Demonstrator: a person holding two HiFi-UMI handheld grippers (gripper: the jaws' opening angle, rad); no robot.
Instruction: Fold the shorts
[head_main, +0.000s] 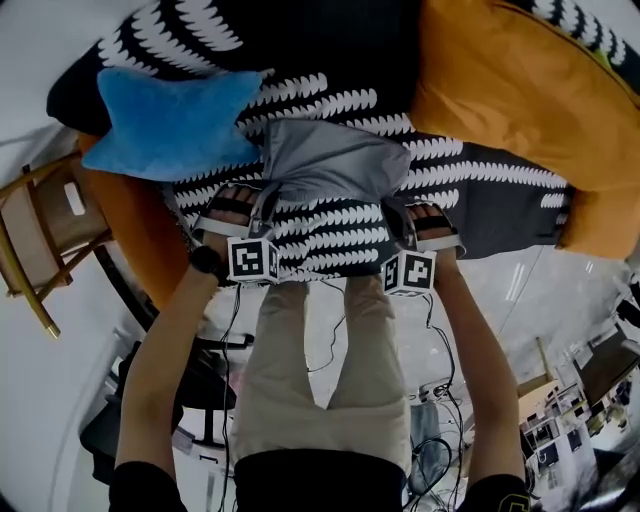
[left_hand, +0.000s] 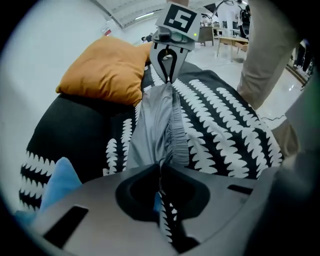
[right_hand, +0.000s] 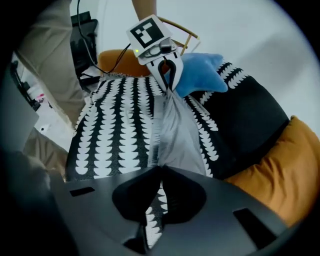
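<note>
Stretching between the two grippers, the grey shorts (head_main: 335, 160) were held over the black-and-white patterned cover (head_main: 330, 235), between a blue cushion (head_main: 175, 120) and an orange cushion (head_main: 500, 85). The left gripper (left_hand: 160, 166) was clenched on one end of their near edge, and the right gripper (right_hand: 161, 170) on the other.

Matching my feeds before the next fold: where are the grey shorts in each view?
Head view: grey shorts upper centre, on the black-and-white cover.
Left gripper view: grey shorts a narrow band up the centre.
Right gripper view: grey shorts a narrow band up the centre.
Shared landmark: blue cushion, upper left in head view, lower left in left gripper view, top centre-right in right gripper view.
</note>
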